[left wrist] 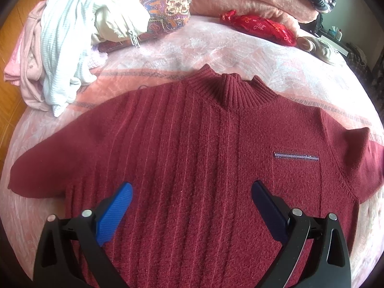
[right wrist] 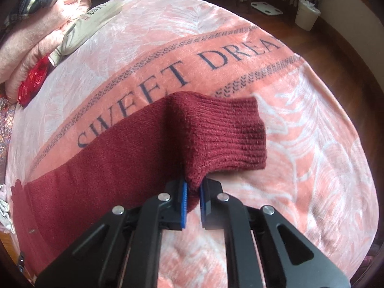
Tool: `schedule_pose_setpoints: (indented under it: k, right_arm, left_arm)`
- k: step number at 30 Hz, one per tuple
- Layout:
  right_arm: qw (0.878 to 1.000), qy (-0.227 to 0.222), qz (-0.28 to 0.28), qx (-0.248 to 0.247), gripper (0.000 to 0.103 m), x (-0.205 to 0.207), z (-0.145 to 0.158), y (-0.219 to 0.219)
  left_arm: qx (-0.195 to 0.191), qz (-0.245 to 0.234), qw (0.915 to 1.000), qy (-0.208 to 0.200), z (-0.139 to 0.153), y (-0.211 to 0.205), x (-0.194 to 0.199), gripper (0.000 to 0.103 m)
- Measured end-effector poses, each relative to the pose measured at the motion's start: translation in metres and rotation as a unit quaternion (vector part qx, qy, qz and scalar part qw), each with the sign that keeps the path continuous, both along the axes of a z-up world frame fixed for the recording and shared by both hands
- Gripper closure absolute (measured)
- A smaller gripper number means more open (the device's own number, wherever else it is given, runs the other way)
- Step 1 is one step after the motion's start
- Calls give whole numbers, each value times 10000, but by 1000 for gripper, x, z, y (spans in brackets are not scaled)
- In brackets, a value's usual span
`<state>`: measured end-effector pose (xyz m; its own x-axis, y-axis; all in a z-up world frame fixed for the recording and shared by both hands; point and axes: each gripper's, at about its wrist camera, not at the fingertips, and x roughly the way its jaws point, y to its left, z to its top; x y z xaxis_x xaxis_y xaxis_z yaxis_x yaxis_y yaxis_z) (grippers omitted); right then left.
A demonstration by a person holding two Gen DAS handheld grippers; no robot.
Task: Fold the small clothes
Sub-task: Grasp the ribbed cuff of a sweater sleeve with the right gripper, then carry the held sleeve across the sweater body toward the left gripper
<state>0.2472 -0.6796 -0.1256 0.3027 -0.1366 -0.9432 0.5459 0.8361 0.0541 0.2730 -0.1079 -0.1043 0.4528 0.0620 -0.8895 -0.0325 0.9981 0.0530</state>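
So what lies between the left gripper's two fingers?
In the left wrist view, the left gripper is open above the sweater; only its ribbed maroon front shows between the fingers, nothing gripped.

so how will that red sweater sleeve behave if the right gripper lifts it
Likely floppy: the sleeve already drapes and bends over the right gripper. The thick fuzzy knit should grip the fingers, not slip. The sweater would probably drag along.

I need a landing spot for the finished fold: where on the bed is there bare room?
Bare blanket lies right of the sleeve cuff held by the right tool. Crowded: the clothes pile beyond the sweater, and the red pouch.
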Motion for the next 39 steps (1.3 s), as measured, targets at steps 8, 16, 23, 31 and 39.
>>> schedule_pose_setpoints:
  k: [8,16,23,31,39]
  right_arm:
    - [9794,-822,1694,-726,96,24,72,132]
    - [9312,-1098,3444,-468,96,30,90,295]
    - [8982,-292,4380,-216,94,27,21,407]
    - [8813,-217,4537,1303,51,10,12,397]
    - [9234,-847,3679,700,50,-3,62,307]
  left_arm:
    - [9,100,9999,12,6,26,-2,4]
    - [-102,324,9994,-72,17,60,-2,4]
    - [-312,352,9989,33,16,73,-2,4]
    - [-527,85,9983,221,5,47,0,4]
    - [-592,-671,9958,207,3,-37,-6,4]
